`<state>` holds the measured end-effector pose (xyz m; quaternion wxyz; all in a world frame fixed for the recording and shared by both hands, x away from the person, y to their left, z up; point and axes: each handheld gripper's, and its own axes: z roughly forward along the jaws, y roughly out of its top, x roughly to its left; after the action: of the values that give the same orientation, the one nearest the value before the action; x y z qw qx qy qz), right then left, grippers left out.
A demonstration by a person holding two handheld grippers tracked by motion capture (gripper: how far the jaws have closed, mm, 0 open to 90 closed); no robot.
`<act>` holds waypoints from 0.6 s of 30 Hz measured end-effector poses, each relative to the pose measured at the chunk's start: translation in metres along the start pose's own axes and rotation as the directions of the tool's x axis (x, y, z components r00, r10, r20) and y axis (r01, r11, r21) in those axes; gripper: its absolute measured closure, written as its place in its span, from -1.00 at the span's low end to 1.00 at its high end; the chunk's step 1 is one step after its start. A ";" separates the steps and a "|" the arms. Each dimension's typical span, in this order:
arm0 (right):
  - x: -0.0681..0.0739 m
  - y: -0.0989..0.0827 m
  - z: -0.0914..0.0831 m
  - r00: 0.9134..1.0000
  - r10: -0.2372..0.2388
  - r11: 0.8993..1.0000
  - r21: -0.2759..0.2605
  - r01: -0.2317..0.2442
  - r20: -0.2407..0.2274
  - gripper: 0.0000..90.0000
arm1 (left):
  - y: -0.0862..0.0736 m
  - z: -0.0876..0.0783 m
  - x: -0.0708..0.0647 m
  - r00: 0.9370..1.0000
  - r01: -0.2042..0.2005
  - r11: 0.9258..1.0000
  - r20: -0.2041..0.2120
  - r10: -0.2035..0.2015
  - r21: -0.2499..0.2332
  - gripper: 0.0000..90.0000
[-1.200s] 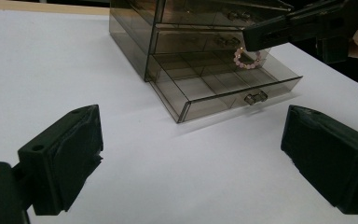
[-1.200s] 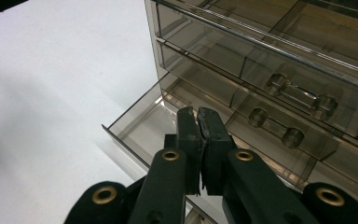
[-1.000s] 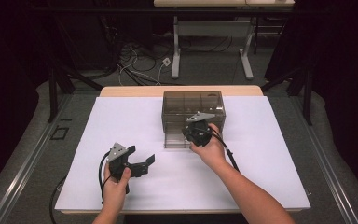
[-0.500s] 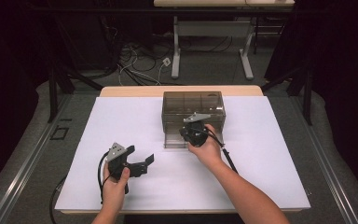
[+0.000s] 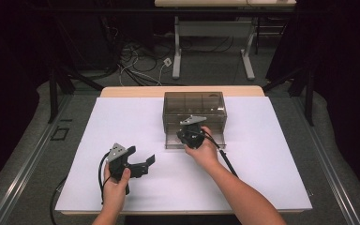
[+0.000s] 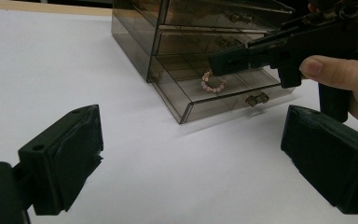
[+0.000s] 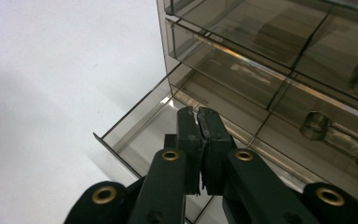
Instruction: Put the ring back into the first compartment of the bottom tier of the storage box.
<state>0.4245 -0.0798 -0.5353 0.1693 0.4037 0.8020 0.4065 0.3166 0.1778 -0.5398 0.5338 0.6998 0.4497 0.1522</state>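
Smoky translucent plastic makes up the small drawer cabinet (image 5: 194,112) that stands on the white-covered desk (image 5: 272,168), toward its far middle. Its bottom drawer (image 6: 223,95) is pulled out toward the person, while the drawers above it sit flush in the cabinet. Inside the open drawer lies a pink bead bracelet (image 6: 213,81), resting on the drawer floor near the cabinet's front.

In the high view the right tool (image 5: 191,136) hangs at the front of the cabinet, over the pulled-out drawer, held in the person's right hand (image 5: 205,151). Its two black pads are pressed together, as the right gripper view shows (image 7: 198,140), with nothing visible between them; the tips point down into the open drawer, close to its left wall. From the left gripper view, the closed tips of that tool sit just above and beside the bracelet; whether they touch it I cannot tell.

The left tool (image 5: 143,161) rests low over the desk, well apart from the cabinet and nearer the person, gripped by the left hand (image 5: 115,185). Its pads (image 6: 67,156) stand wide apart and hold nothing, aimed across the white surface toward the open drawer. A black cable (image 5: 227,161) trails from the right tool back along the forearm.
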 end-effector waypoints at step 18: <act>0.003 -0.004 0.006 1.000 -0.015 0.999 0.031 0.015 -0.005 0.96 | 0.000 0.000 0.001 1.000 0.001 1.000 -0.001 -0.001 -0.001 -0.87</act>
<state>0.4240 -0.0757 -0.5414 0.1642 0.3992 0.8118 0.3934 0.3169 0.1782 -0.5400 0.5339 0.6993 0.4502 0.1525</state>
